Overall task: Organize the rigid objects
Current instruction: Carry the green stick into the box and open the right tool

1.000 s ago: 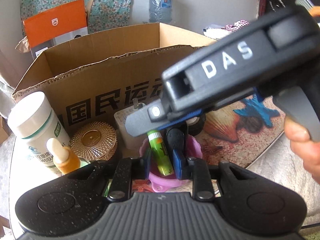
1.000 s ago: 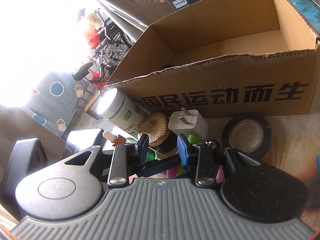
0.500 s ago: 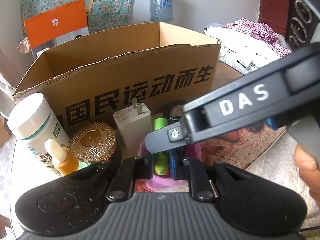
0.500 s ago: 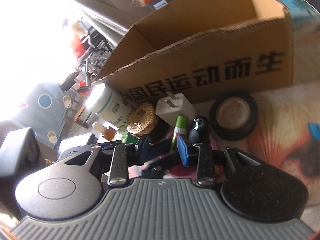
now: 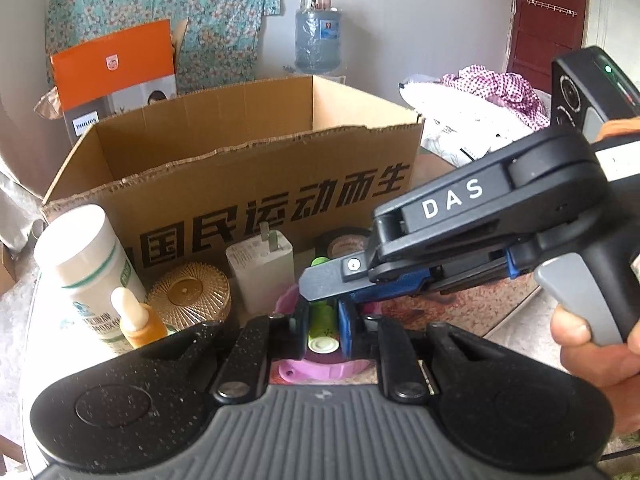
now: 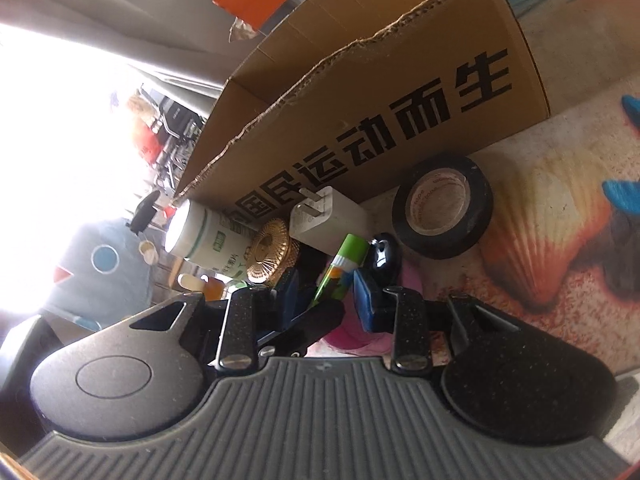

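The green glue stick lies over a pink dish in front of the cardboard box, clamped across its barrel between the pads of the left gripper, which is closed tight on it with the white end facing the camera. It looks light, stiff and smooth, a plastic tube that could roll or slide out of a loose pinch, so a hold across the middle of the barrel seems safest, clear of the cap. The left gripper points forward and downward toward the box. The right gripper reaches in from the right side, tilted down and rolled over; its jaws have just been closing, and the stick shows between them, but whether its pads touch it I cannot tell. A hand squeezes its grey trigger. A roll of black tape, a white charger, a gold lid and a white bottle stand close by.
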{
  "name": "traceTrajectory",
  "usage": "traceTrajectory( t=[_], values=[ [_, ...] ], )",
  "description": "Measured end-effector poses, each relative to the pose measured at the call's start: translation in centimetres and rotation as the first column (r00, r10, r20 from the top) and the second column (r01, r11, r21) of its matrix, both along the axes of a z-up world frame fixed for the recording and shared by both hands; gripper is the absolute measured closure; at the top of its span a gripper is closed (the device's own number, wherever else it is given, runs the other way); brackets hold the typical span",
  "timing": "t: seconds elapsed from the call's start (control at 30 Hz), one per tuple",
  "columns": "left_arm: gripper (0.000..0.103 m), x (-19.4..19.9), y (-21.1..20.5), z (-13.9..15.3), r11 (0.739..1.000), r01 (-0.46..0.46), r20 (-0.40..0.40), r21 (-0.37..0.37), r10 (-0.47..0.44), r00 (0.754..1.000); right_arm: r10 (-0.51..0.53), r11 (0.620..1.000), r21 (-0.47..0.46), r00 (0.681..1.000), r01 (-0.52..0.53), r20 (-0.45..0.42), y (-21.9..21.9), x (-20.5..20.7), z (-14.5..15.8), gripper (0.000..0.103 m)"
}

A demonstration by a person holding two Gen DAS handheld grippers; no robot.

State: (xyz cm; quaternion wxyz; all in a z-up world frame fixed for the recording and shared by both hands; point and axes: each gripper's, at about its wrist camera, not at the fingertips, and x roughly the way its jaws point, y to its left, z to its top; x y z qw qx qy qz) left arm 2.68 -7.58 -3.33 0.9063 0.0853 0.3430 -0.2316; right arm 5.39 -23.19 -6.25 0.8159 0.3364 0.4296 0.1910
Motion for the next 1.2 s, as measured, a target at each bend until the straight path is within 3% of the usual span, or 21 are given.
traceTrajectory(
  t=[0.2, 0.37, 0.47, 0.6, 0.8, 0.93, 1.07, 1.17, 1.2],
  values=[
    [0.087, -0.8, 0.4, 2.2, 1.0, -0.011, 0.05, -0.016, 0.011, 0.999, -0.002, 1.0, 0.021, 0.999, 0.001, 0.054, -0.2, -0.6, 1.9, 0.085],
    [0.087, -0.6, 1.3, 6.2, 0.999, -0.04, 0.131, -0.034, 0.045, 0.99, 0.025, 0.999, 0.02, 0.987, -0.029, 0.158, 0.9, -0.3, 6.0, 0.085],
    [0.087, 1.0, 1.9, 9.0, 0.997, -0.072, 0.168, -0.031, 0.076, 0.983, 0.066, 0.998, -0.001, 0.97, -0.067, 0.236, 2.0, 1.4, 9.1, 0.085],
    [0.087, 5.2, 2.9, 11.6, 0.991, -0.135, 0.138, -0.008, 0.134, 0.981, 0.14, 0.99, -0.035, 0.95, -0.135, 0.278, 3.5, 5.8, 11.9, 0.085],
    [0.087, 14.1, 4.7, 11.3, 0.976, -0.211, 0.01, 0.05, 0.21, 0.978, 0.24, 0.971, -0.037, 0.959, -0.237, 0.149, 5.8, 15.8, 12.1, 0.085],
    [0.087, 20.0, 5.4, 9.2, 0.963, -0.245, -0.097, 0.108, 0.256, 0.962, 0.263, 0.965, -0.012, 0.965, -0.263, 0.005, 7.6, 22.1, 9.6, 0.084],
    [0.087, 24.4, 6.3, 6.4, 0.946, -0.291, -0.211, 0.142, 0.316, 0.925, 0.272, 0.962, -0.015, 0.958, -0.274, -0.088, 9.2, 27.0, 6.6, 0.084],
    [0.086, 26.2, 6.4, 4.7, 0.929, -0.315, -0.244, 0.193, 0.356, 0.902, 0.273, 0.961, -0.004, 0.951, -0.276, -0.143, 10.2, 29.2, 4.3, 0.084],
    [0.087, 26.4, 6.1, 4.6, 0.924, -0.311, -0.218, 0.221, 0.358, 0.908, 0.271, 0.962, 0.001, 0.951, -0.274, -0.151, 10.5, 29.8, 3.6, 0.084]
  ],
)
